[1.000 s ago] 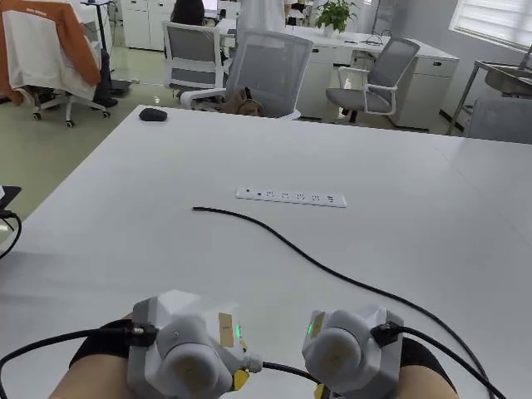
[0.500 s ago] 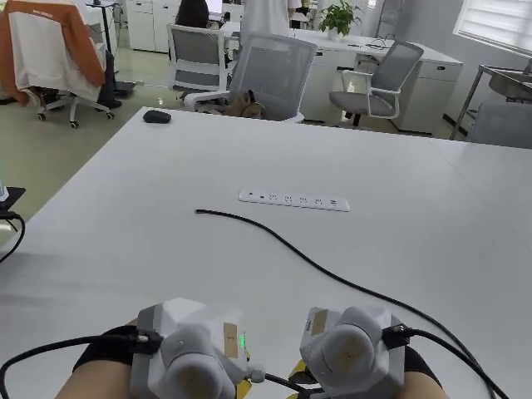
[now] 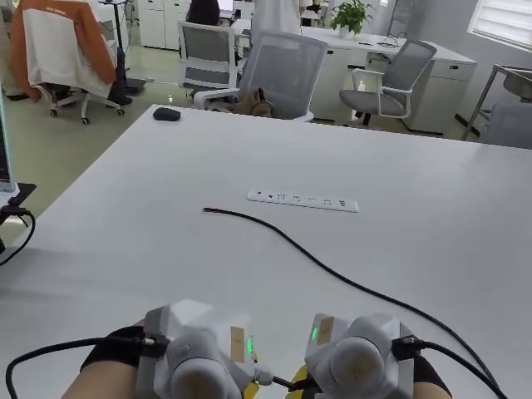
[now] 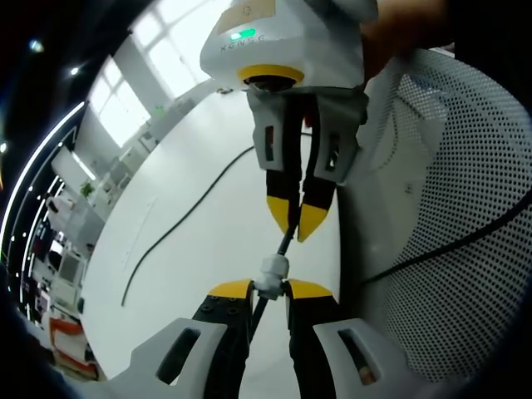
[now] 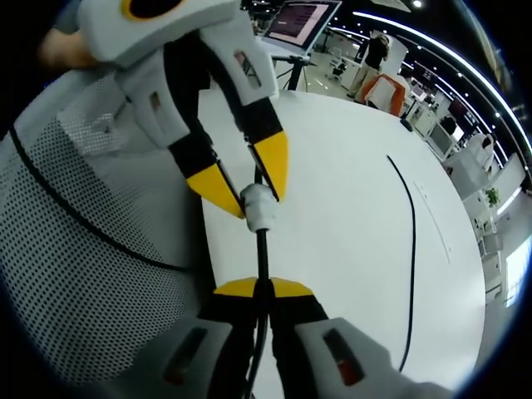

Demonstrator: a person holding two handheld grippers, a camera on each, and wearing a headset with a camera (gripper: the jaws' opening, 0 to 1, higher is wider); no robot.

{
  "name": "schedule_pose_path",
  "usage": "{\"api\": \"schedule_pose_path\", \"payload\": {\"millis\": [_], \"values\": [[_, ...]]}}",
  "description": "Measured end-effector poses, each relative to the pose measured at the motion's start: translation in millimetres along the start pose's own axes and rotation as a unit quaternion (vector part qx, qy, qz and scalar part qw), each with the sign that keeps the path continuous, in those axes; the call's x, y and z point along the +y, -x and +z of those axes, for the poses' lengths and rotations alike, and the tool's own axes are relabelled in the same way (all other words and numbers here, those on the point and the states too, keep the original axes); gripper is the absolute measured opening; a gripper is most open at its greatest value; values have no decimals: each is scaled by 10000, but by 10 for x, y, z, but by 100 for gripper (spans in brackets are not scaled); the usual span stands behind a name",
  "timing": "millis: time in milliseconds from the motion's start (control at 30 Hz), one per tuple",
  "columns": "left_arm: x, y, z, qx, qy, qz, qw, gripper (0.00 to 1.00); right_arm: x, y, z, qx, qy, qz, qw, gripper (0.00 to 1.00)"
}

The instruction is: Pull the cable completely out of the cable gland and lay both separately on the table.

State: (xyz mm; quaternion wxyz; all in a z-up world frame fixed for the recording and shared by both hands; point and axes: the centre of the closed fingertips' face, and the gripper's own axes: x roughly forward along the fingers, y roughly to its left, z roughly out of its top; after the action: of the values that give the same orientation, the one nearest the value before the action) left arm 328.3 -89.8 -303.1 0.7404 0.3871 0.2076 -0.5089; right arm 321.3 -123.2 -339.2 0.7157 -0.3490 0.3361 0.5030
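Observation:
At the table's near edge my two grippers face each other. My left gripper [image 4: 268, 289] is shut on the small white cable gland [image 4: 271, 273]. The black cable [image 5: 261, 253] comes out of the gland [image 5: 257, 205] and my right gripper [image 5: 256, 288] is shut on it a short way from the gland. In the head view the left gripper [image 3: 243, 381] and right gripper [image 3: 298, 386] are low in the picture, with the gland [image 3: 264, 378] between them. The rest of the cable [image 3: 332, 270] lies in a long curve across the white table [image 3: 125, 216].
A white power strip [image 3: 303, 200] lies flat near the middle of the table, just beyond the cable's free end [image 3: 208, 209]. A dark mouse [image 3: 166, 114] sits at the far left edge. Office chairs [image 3: 278, 71] stand behind the table.
The head camera has shifted a little. Both grippers keep their holds and stay close together at the near edge; the cable on the table lies as before.

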Motion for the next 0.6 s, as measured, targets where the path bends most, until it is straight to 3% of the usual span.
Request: {"api": "schedule_pose_path", "payload": {"millis": [533,600], "values": [[74,8,-6,20,-25,132,9999,17,-132,10,-364,783,-256,-242,9963,2],[76,8,-20,43,-8,135,9999,17,-118,9,-362,801,-237,-215,9963,8]]}}
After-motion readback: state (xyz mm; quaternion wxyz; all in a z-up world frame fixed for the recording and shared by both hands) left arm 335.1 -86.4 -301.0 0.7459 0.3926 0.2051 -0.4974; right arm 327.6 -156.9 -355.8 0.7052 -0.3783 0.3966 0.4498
